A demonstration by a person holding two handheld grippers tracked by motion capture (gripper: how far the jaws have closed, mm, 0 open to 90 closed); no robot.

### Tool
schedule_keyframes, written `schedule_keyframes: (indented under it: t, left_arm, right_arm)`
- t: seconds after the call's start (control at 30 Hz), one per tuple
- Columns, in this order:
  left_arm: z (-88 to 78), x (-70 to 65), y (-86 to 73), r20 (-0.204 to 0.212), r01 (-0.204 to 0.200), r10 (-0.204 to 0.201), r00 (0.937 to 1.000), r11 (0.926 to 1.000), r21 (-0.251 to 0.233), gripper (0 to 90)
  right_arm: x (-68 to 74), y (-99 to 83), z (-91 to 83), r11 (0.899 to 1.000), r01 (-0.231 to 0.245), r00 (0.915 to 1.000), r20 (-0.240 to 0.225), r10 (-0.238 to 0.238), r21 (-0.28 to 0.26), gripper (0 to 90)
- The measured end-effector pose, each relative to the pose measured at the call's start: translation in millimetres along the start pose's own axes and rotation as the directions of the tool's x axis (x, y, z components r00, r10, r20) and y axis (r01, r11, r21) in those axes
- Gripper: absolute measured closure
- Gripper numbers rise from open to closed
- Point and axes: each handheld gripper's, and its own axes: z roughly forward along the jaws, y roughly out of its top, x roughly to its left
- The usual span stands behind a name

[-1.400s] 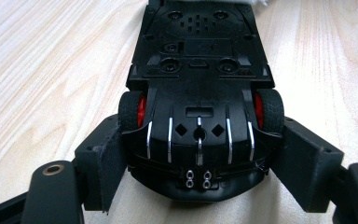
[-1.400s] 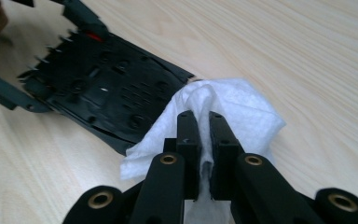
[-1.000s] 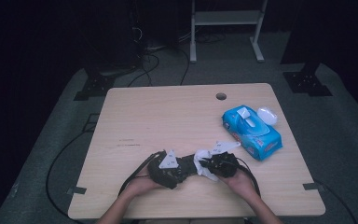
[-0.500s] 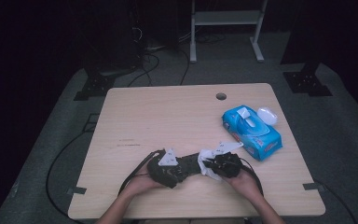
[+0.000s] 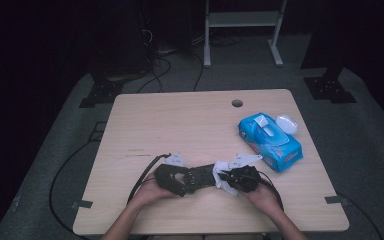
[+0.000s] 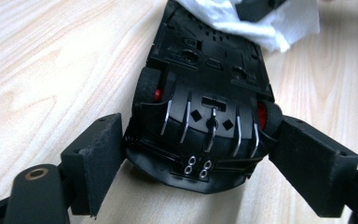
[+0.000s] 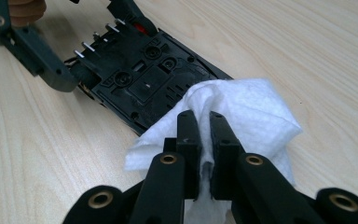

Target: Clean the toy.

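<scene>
blue wipes pack (image 5: 270,141), wooden table (image 5: 180,125)

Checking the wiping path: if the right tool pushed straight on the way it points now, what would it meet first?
Probably the upturned black toy car. The right tool, shut on the white wipe, aims at the car's underside just ahead; the wipe's front edge seems to rest on it already, though depth is unclear.

Black tongs (image 7: 204,140) — brass rivets, foam pads, bare forearms.
</scene>
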Motion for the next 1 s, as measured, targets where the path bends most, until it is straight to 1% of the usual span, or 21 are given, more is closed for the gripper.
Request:
schedule_keyframes:
  t: [0.03, 0.1, 0.23, 0.33, 0.47, 0.53, 0.63, 0.7, 0.73, 0.8, 0.83, 0.87, 0.9, 0.93, 1.0]
  left_arm:
    - [0.0, 1.1, 0.2, 0.010, 0.019, -0.019, 0.9998, 0.9998, -0.008, 16.8]
    - [-0.7, 3.1, 0.5, 0.024, 0.037, -0.037, 0.9990, 0.9992, -0.011, 16.5]
    - [-1.7, 5.0, 0.3, 0.037, 0.043, -0.043, 0.9984, 0.9991, -0.003, 16.4]
    - [-3.4, 6.5, -0.5, 0.048, 0.060, -0.060, 0.9971, 0.9982, -0.001, 16.0]
    - [-10.5, 9.8, -1.8, 0.051, 0.087, -0.086, 0.9950, 0.9958, -0.025, 16.0]
    - [-12.3, 12.8, -1.2, 0.064, 0.115, -0.112, 0.9916, 0.9926, -0.039, 16.0]
    - [-10.7, 16.7, 0.5, 0.072, 0.149, -0.146, 0.9866, 0.9881, -0.038, 16.0]
    - [-8.2, 19.3, 1.2, 0.056, 0.191, -0.189, 0.9803, 0.9814, -0.022, 16.0]
    - [-7.4, 20.2, 1.0, 0.061, 0.214, -0.212, 0.9754, 0.9765, -0.029, 16.1]
    - [-6.0, 22.4, 1.0, 0.063, 0.236, -0.235, 0.9700, 0.9715, -0.018, 16.4]
    - [-4.9, 22.6, 0.6, 0.063, 0.237, -0.236, 0.9696, 0.9714, -0.009, 18.3]
    - [-3.8, 23.1, 0.2, 0.083, 0.239, -0.239, 0.9675, 0.9709, 0.005, 21.0]
    - [-2.7, 22.6, -0.1, 0.096, 0.249, -0.249, 0.9638, 0.9684, 0.006, 22.8]
    - [-2.7, 22.6, -0.1, 0.096, 0.249, -0.249, 0.9638, 0.9684, 0.006, 24.0]
    - [-2.7, 21.9, 0.4, 0.115, 0.260, -0.259, 0.9589, 0.9656, 0.009, 27.9]
  right_arm:
    - [-0.4, -0.6, 0.0, 1.000, 0.007, 1.0000, -0.001, -0.007, -0.003, 84.3]
    - [-1.5, -0.6, 0.0, 1.000, 0.001, 1.0000, -0.007, -0.001, -0.003, 84.3]
    - [-1.2, -0.6, -0.1, 1.000, 0.008, 1.0000, -0.005, -0.008, -0.002, 84.4]
    - [-0.1, -0.9, -0.2, 1.000, 0.015, 0.9999, -0.005, -0.015, -0.004, 84.4]
    - [1.6, -1.0, -0.8, 1.000, 0.030, 0.9995, -0.004, -0.030, 0.000, 84.4]
    - [2.1, -1.1, -0.7, 0.999, 0.034, 0.9994, -0.001, -0.034, -0.003, 84.4]
    - [2.2, -1.9, -0.8, 0.999, 0.038, 0.9993, 0.000, -0.038, -0.008, 84.4]
    - [3.6, -2.2, -0.9, 0.999, 0.041, 0.9992, 0.005, -0.041, -0.009, 84.5]
    - [4.1, -2.3, -1.0, 0.999, 0.049, 0.9988, 0.007, -0.049, -0.010, 84.5]
    - [5.4, -3.1, -1.3, 0.998, 0.058, 0.9983, 0.010, -0.058, -0.013, 84.5]
    - [6.3, -3.7, -1.7, 0.998, 0.058, 0.9982, 0.013, -0.058, -0.014, 84.5]
    - [7.2, -4.3, -1.9, 0.998, 0.059, 0.9982, 0.013, -0.058, -0.016, 84.6]
    - [7.8, -4.6, -2.2, 0.998, 0.064, 0.9979, 0.013, -0.063, -0.018, 84.6]
    - [7.8, -4.6, -2.2, 0.998, 0.064, 0.9979, 0.013, -0.063, -0.018, 84.6]
    - [9.8, -5.3, -2.9, 0.997, 0.073, 0.9971, 0.021, -0.073, -0.016, 84.6]
